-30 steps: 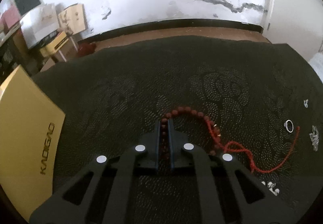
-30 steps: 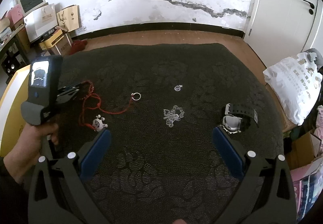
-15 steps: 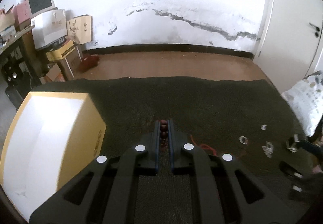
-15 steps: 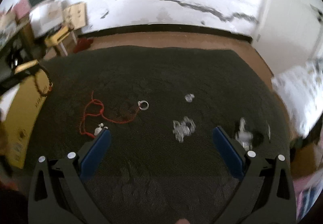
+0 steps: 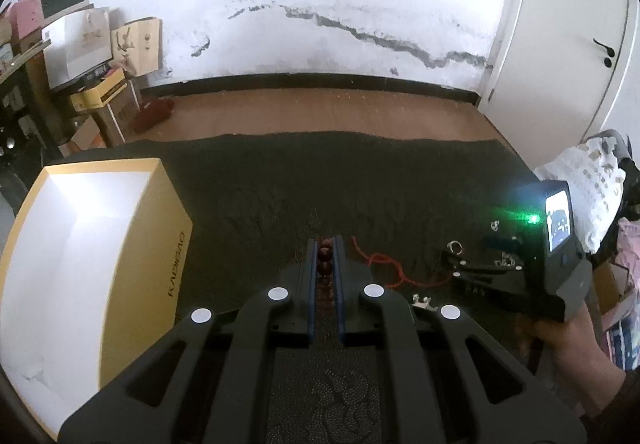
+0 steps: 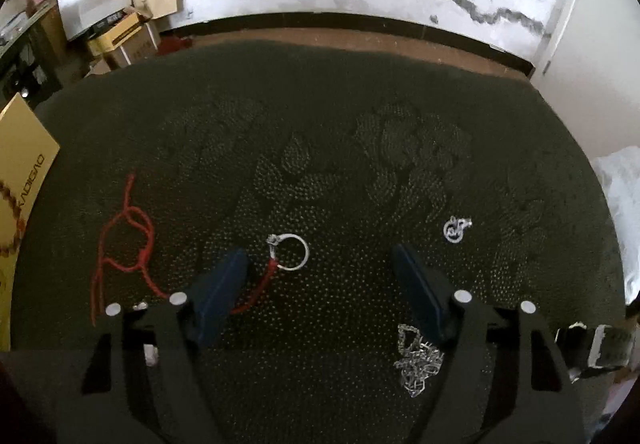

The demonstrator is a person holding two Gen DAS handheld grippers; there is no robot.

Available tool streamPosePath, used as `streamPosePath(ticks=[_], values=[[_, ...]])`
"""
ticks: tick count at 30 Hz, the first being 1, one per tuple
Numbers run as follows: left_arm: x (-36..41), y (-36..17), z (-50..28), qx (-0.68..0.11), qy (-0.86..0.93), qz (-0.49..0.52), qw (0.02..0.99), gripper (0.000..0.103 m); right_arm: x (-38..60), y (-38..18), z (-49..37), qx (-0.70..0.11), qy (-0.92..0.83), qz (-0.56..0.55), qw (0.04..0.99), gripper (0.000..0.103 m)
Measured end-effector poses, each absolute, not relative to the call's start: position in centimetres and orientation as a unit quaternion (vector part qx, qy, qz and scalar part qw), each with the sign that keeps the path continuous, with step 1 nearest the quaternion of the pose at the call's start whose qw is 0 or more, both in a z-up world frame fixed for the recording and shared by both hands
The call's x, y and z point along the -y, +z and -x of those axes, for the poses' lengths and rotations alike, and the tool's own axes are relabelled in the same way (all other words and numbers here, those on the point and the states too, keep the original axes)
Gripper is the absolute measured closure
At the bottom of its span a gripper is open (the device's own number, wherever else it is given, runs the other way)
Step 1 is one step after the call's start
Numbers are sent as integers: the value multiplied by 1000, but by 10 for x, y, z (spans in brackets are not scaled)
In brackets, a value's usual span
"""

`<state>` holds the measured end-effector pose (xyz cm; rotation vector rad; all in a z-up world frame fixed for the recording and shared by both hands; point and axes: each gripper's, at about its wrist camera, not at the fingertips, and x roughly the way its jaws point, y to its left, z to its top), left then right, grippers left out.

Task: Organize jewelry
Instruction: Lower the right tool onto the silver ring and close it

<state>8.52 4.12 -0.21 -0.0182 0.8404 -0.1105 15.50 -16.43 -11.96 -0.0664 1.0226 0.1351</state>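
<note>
While the left gripper (image 5: pixel 324 244) is pinched tight on the dark red bead bracelet (image 5: pixel 324 257), its pads hold the beads above the dark patterned rug (image 6: pixel 320 132). At the far left lies the open yellow box (image 5: pixel 96 244) with a white interior, resting on the rug just beside this gripper. A red cord (image 6: pixel 128 240) lies in loops on the rug to the right of the box, one end reaching the silver ring (image 6: pixel 294 252). The right gripper (image 6: pixel 320 264) points down at the rug; its jaws have just been closing and stand spread, with the ring between the blue pads (image 6: pixel 224 284) but not touched by them. A small silver charm (image 6: pixel 456 230) lies further right, beyond the right pad. A heap of silver chain (image 6: pixel 418 364) lies beneath that finger. At the far right edge lies a watch (image 6: pixel 600 346) with a black strap.
</note>
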Motion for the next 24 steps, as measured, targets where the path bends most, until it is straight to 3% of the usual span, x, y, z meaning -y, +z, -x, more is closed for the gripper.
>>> streamPosePath(ticks=[4,7,9,11,24], values=[[-39,-12,-91,-418,-57,4,907,96,162,-123,-154,-481,69,34,874,32],[-38,-17,-93,-426,-60,4,903,96,157,-123,-150,-480,85,36,873,51],[-40,-17,-93,-426,-62,2,903,96,152,-121,-147,-480,97,41,871,71],[-42,-16,-93,-425,-61,3,903,96,148,-119,-144,-481,100,43,870,82],[-37,-13,-88,-421,-51,-1,905,96,146,-87,-137,-469,86,40,878,84]])
